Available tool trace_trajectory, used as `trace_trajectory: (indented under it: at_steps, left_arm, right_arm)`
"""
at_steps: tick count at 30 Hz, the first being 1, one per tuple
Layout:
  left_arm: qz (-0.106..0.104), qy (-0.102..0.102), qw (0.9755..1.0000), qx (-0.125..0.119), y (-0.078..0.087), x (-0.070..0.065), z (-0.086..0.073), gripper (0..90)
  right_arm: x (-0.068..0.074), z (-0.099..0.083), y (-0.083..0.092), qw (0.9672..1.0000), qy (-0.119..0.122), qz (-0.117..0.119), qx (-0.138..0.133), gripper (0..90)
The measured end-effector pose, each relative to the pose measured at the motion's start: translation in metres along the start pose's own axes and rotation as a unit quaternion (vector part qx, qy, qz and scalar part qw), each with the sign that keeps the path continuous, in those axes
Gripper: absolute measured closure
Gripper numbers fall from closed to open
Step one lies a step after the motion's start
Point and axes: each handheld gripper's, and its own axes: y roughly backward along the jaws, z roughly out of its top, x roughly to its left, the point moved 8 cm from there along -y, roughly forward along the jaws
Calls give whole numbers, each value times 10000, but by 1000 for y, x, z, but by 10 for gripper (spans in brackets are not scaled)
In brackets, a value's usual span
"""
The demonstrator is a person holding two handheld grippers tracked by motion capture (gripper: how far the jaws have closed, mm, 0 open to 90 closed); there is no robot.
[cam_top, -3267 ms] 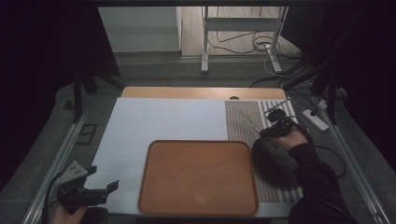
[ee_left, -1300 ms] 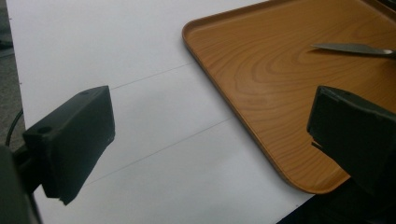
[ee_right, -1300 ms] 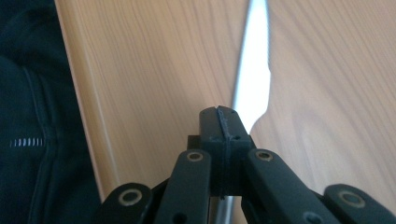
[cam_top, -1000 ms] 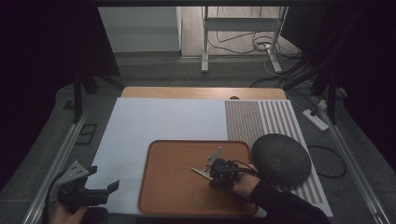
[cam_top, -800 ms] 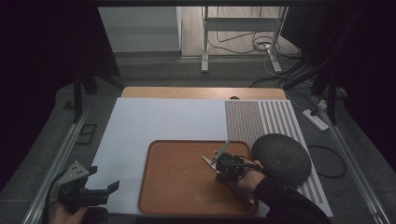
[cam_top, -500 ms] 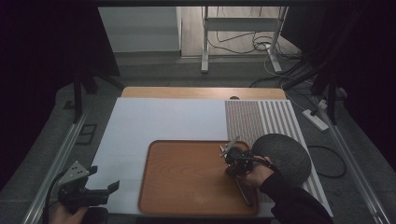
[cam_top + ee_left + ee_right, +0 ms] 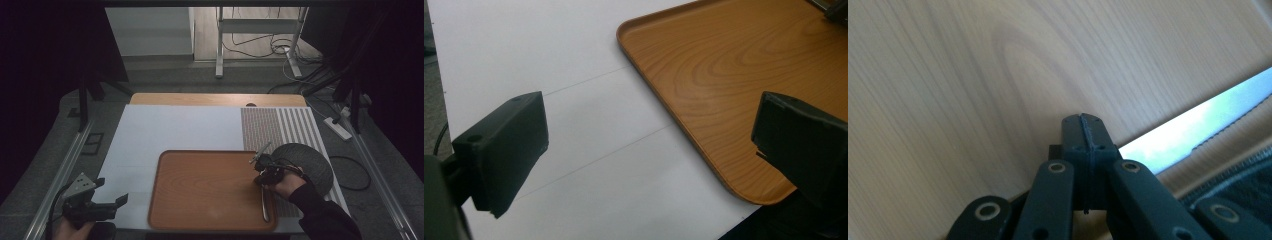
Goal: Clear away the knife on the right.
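A wooden tray point(image 7: 200, 190) lies at the front middle of the white table cover. A silver knife point(image 7: 265, 204) lies along the tray's right edge, its serrated blade point(image 7: 1198, 120) running up to my right gripper point(image 7: 261, 180). In the right gripper view that gripper point(image 7: 1083, 125) is shut, jaws pressed flat together with nothing between them. Its tips hide the near end of the blade, so I cannot tell whether they touch it. My left gripper point(image 7: 111, 192) waits at the front left corner, open and holding nothing, and in the left gripper view its jaws point(image 7: 649, 135) frame the tray's corner point(image 7: 724, 165).
A dark round mat point(image 7: 307, 162) lies just right of the tray, partly on a striped placemat point(image 7: 280, 125). Its woven rim point(image 7: 1238, 185) is close to the right gripper. Metal rails run along both table sides. Cables and a power strip point(image 7: 337, 127) lie on the floor beyond.
My right gripper has slid to the right across the tray, from its middle to its right edge, still shut. The knife now shows below the hand. The left gripper has stayed still.
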Motion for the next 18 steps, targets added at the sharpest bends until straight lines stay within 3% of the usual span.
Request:
trace_trajectory:
  at_steps: [13, 18]
  left_arm:
    - [-6, -54, 10000, 17, 0, -1, 0, 29]
    - [-7, -62, 10000, 28, 0, -1, 0, 29]
  right_arm:
    - [-3, -5, 2, 10000, -38, 22, 40, 896]
    - [-4, -1, 6, 9998, -123, 29, -141, 838]
